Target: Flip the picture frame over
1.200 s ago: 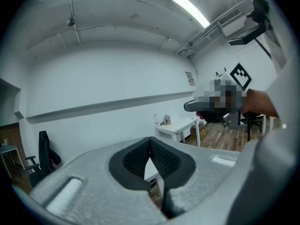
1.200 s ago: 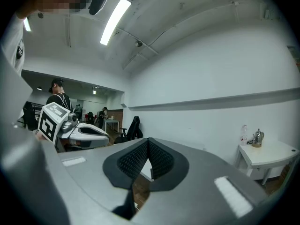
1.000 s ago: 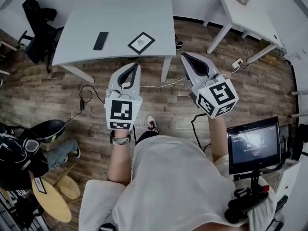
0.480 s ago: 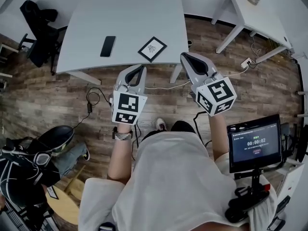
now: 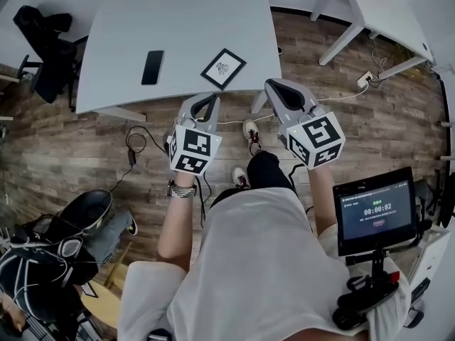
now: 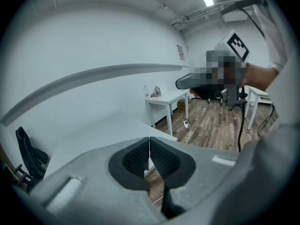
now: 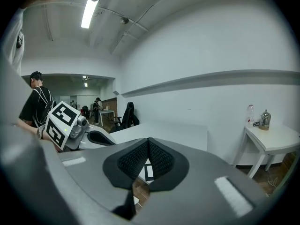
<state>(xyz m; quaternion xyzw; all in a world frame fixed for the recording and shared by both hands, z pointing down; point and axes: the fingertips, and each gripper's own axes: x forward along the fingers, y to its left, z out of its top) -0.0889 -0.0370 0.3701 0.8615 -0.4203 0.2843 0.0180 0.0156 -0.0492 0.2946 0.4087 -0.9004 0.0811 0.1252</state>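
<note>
A small black picture frame (image 5: pixel 223 67) with a white mat lies flat near the front edge of the grey table (image 5: pixel 185 20). A corner of that frame (image 7: pixel 148 171) shows just past the right gripper's pads. My left gripper (image 5: pixel 207 102) hangs shut and empty in front of the table edge, below and left of the frame. My right gripper (image 5: pixel 279 91) is shut and empty too, off the table's front right corner. In the left gripper view the pads meet at a thin line (image 6: pixel 149 146); in the right gripper view they touch the same way (image 7: pixel 148 146).
A black phone (image 5: pixel 152 67) lies on the table left of the frame. A second white table (image 5: pixel 398 20) stands at the right. A black chair (image 5: pixel 43 34) is at the left, cables run over the wood floor, and a screen (image 5: pixel 375 210) on a stand is at my right.
Both grippers have come closer to the table's front edge and sunk a little. The left one has tilted further down. Both stay shut and empty.
</note>
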